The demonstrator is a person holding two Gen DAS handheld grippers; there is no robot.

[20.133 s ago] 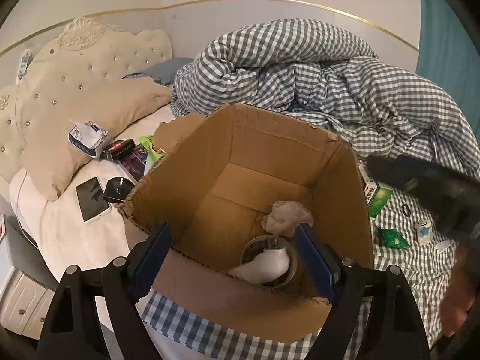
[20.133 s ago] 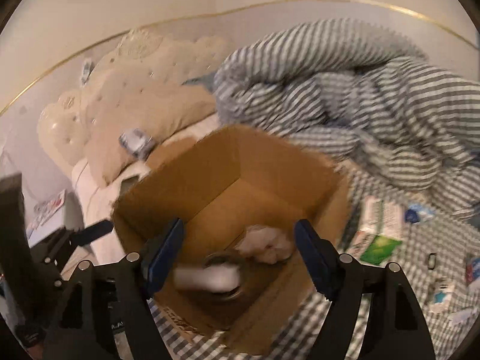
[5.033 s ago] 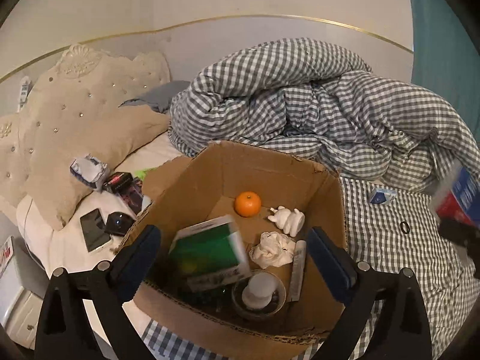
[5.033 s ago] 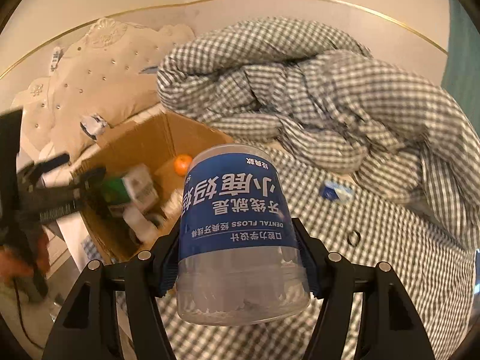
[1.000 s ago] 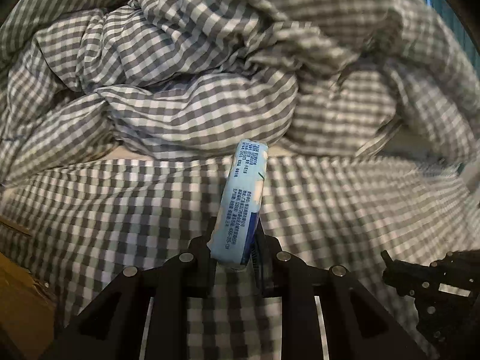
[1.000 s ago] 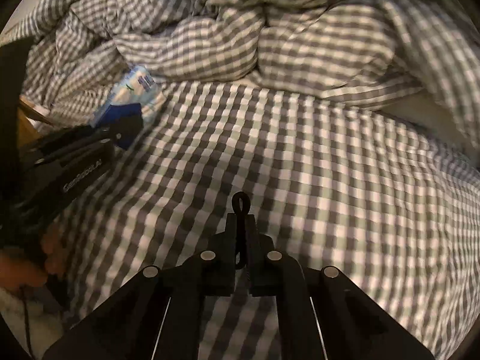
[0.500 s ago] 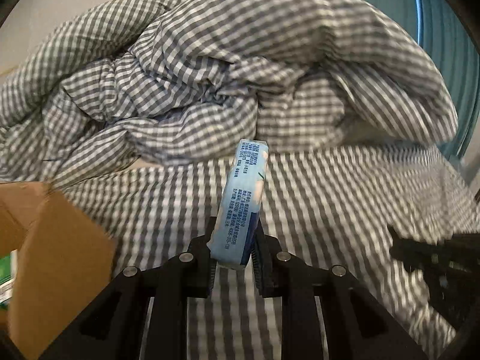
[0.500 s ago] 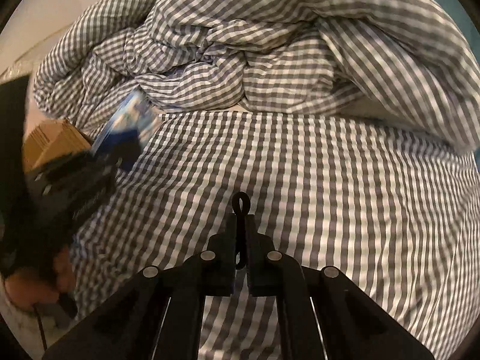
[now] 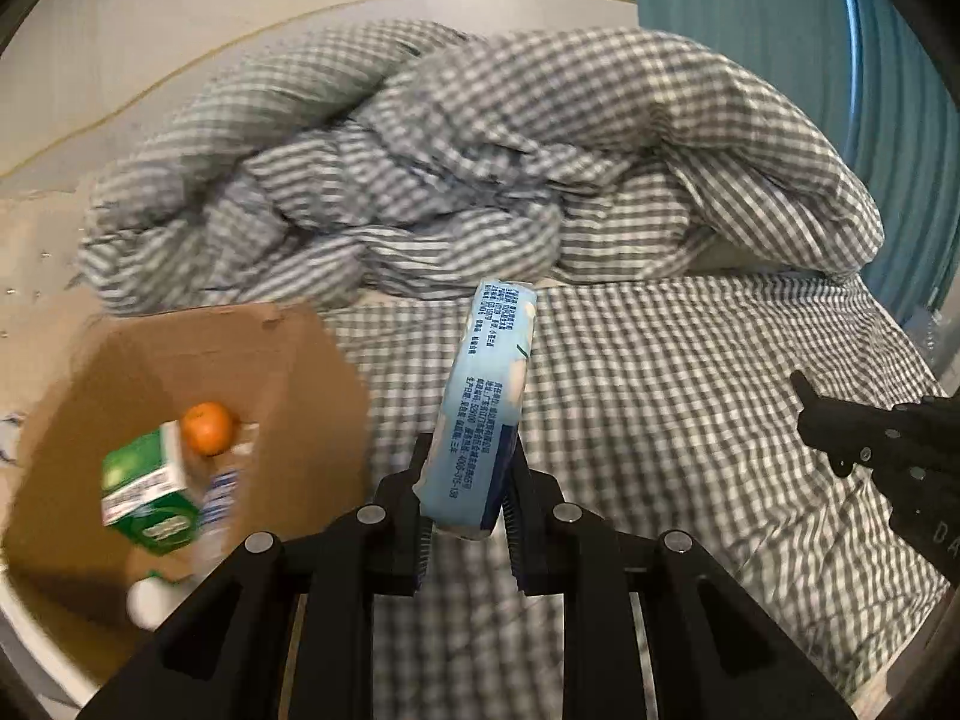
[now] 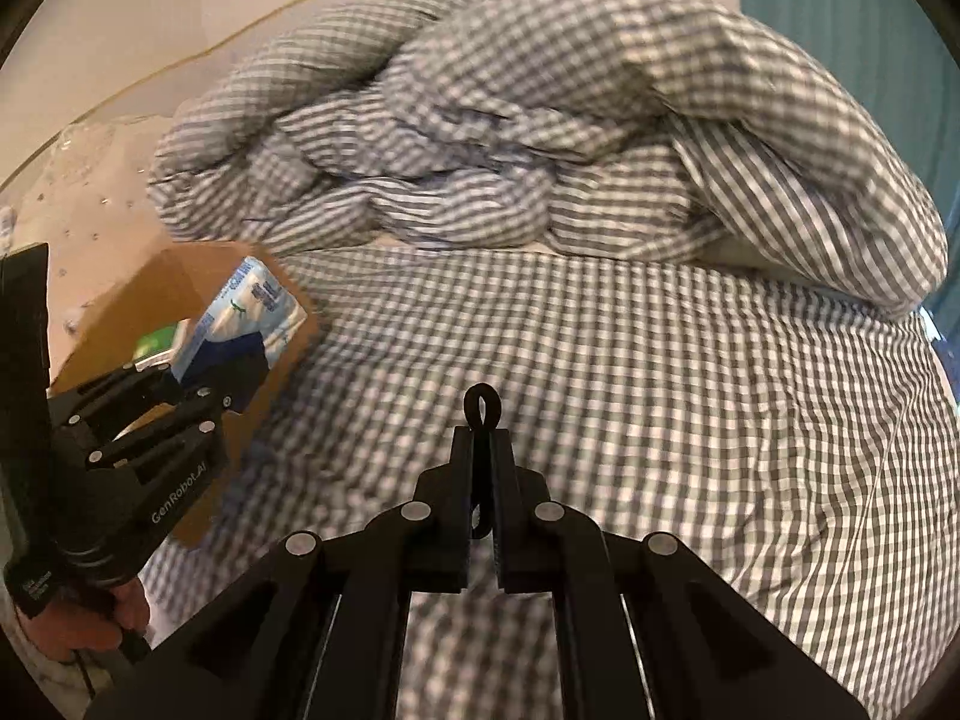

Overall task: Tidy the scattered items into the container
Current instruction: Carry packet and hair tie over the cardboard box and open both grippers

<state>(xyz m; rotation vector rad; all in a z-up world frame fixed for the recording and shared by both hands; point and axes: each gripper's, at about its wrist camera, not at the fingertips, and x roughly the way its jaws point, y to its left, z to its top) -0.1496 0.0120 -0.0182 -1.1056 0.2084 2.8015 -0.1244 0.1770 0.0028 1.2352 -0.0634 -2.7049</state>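
My left gripper [image 9: 465, 504] is shut on a light blue tissue pack [image 9: 486, 402], held upright above the checked bed sheet just right of the open cardboard box [image 9: 312, 360]. The box holds a green carton [image 9: 150, 492], an orange [image 9: 207, 427] and a white item. My right gripper [image 10: 480, 468] is shut on a small black hair tie [image 10: 482, 405] whose loop sticks up between the fingers. In the right wrist view the left gripper [image 10: 198, 387] with the tissue pack [image 10: 246, 309] is at the left, in front of the box [image 10: 156, 282].
A crumpled grey checked duvet [image 9: 480, 162] lies piled at the back of the bed. The checked sheet [image 10: 690, 390] spreads in front of it. A cream pillow [image 10: 90, 168] lies behind the box. A teal curtain [image 9: 780, 30] hangs at the right.
Both grippers have risen and swung left with their loads. The box, earlier only at the left edge, now shows its inside in the left wrist view.
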